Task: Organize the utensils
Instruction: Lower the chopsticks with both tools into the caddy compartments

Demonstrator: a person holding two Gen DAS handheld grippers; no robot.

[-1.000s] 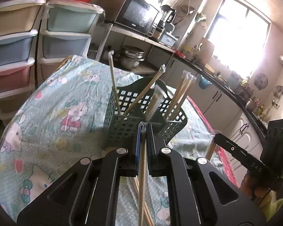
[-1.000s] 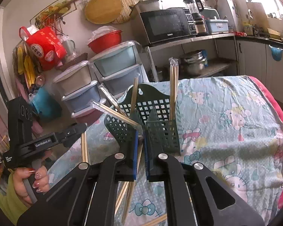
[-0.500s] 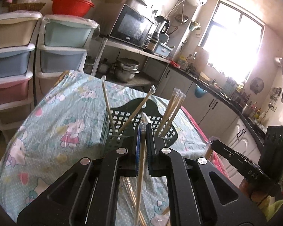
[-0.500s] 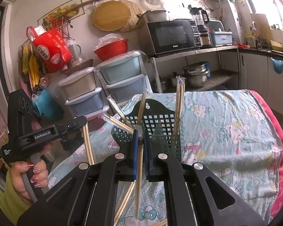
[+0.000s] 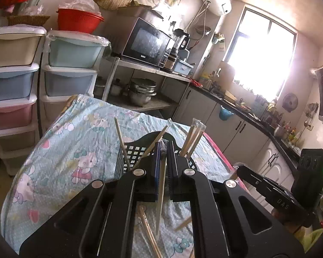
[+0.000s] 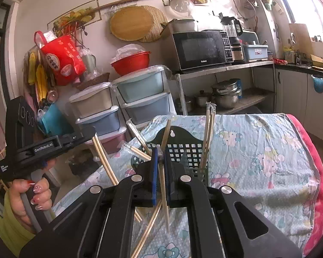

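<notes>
While both grippers pinched chopsticks above the table (image 6: pixel 269 172), left gripper (image 5: pixel 164 150) and right gripper (image 6: pixel 160 157) needed tips steered upright into the basket (image 6: pixel 183 148) at frame centre

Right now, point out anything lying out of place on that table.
Loose chopsticks lie criss-crossed on the tablecloth in front of the green basket, not in it. Those already inside lean at different angles rather than standing upright.

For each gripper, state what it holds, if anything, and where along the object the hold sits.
The left gripper and the right gripper each pinch wooden chopsticks near the upper end, the rest hanging below the fingers.
</notes>
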